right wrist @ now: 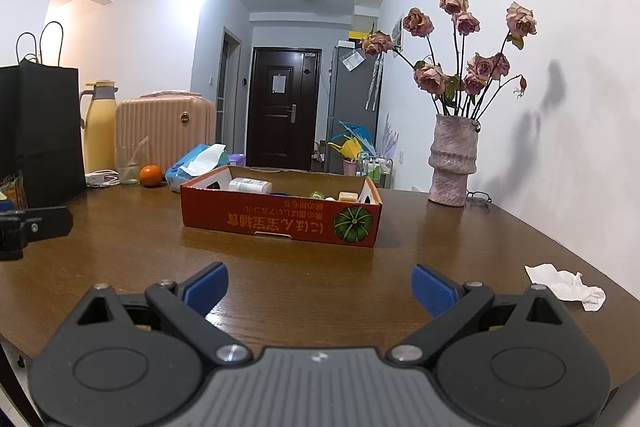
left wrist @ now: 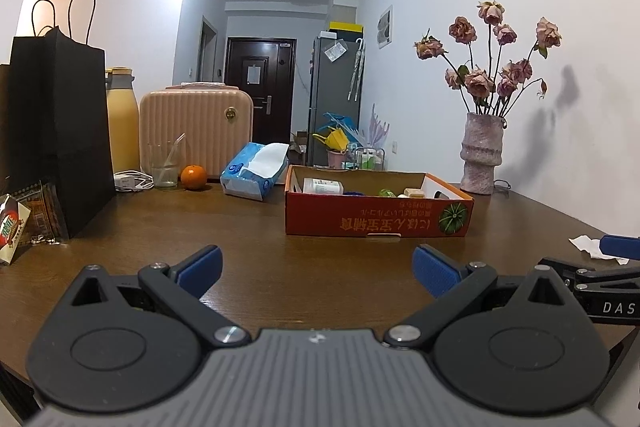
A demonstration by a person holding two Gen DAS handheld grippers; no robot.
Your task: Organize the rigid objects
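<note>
A shallow red cardboard box (left wrist: 376, 217) (right wrist: 280, 219) with a pumpkin picture sits mid-table. Inside lie a white bottle (left wrist: 323, 185) (right wrist: 250, 185), a small green item (left wrist: 386, 193) (right wrist: 317, 195) and a beige block (left wrist: 414, 193) (right wrist: 347, 196). My left gripper (left wrist: 318, 273) hovers low over the wooden table in front of the box, open, nothing between its blue pads. My right gripper (right wrist: 320, 287) is likewise open and empty, short of the box. The right gripper's body shows at the left wrist view's right edge.
A black paper bag (left wrist: 60, 131), yellow flask (left wrist: 122, 123), pink case (left wrist: 196, 131), glass (left wrist: 164, 165), orange (left wrist: 193, 177) and tissue pack (left wrist: 256, 173) line the back left. Snack packets (left wrist: 28, 223) lie far left. A vase of dried roses (right wrist: 454, 163) stands back right; crumpled tissue (right wrist: 564, 285) lies front right.
</note>
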